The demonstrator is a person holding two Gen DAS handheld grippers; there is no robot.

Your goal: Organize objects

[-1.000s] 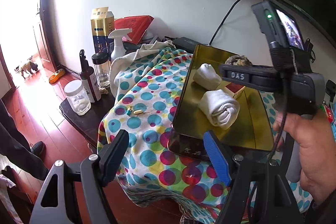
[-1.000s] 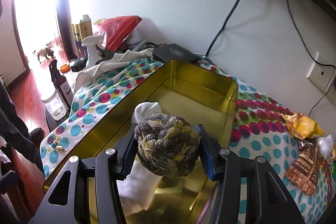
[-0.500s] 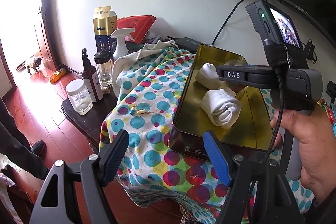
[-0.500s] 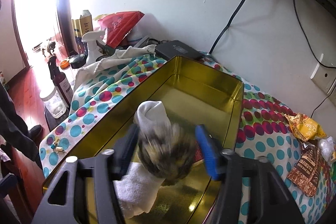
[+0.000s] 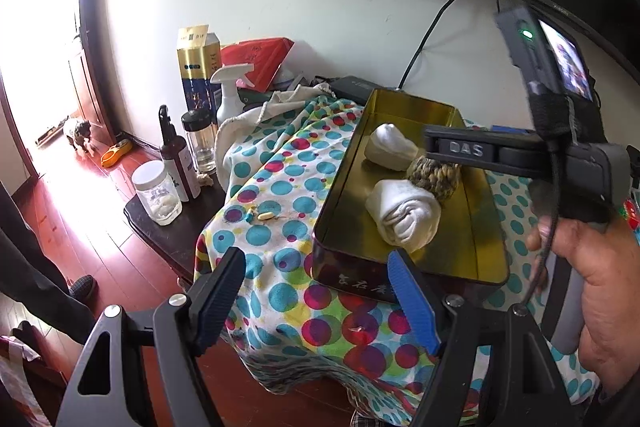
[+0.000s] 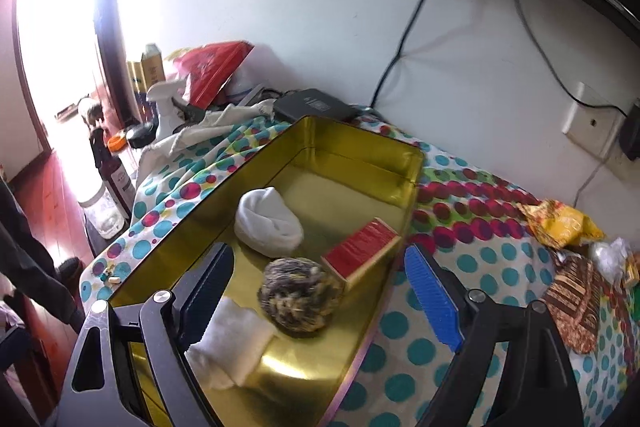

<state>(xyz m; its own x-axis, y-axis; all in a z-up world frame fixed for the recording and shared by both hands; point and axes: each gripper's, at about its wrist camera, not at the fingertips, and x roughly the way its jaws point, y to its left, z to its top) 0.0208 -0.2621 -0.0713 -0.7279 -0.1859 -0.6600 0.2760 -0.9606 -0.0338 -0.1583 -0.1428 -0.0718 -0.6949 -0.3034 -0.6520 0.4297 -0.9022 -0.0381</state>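
— While your right gripper [image 6: 320, 291] hangs over the gold tin [image 6: 404, 163], where is the rope ball [image 6: 300, 293]?

— It lies on the tin's floor, at the near end. Your right jaws are opening wide. The ball sits low between them, and the pads do not touch it.

— What else is in the tin with it?

— A rolled white sock [image 6: 268, 223] lies farther in. A second white sock roll [image 6: 230, 341] is nearest you, just beside the ball on the left. A small red box [image 6: 362, 247] leans on the tin's right wall, touching the ball or almost so.

— And your left gripper [image 5: 316, 301]?

— Its jaws stand apart with nothing between them. It hangs off the near edge of the spotted cloth [image 5: 280, 195], and the tin's near wall is just past its blue pad.

— What stands in the way?

— From the left view, your right tool reaches across over the tin and hides part of the ball. Your hand [image 5: 592, 287] holds its grip on the right.

— What lies around?

— Two little pills [image 5: 262, 216] rest on the cloth, left of the tin. Farther left stand a white jar [image 5: 157, 191], a dark pump bottle [image 5: 176, 155], a clear bottle [image 5: 199, 139], a spray bottle [image 5: 230, 95] and a tall blue and gold box [image 5: 199, 67]. A red bag [image 5: 260, 57] and a black flat box [image 6: 316, 107] sit at the far wall. Snack packets [image 6: 560, 223] lie right of the tin. A small dog [image 5: 78, 131] is by the bright door.
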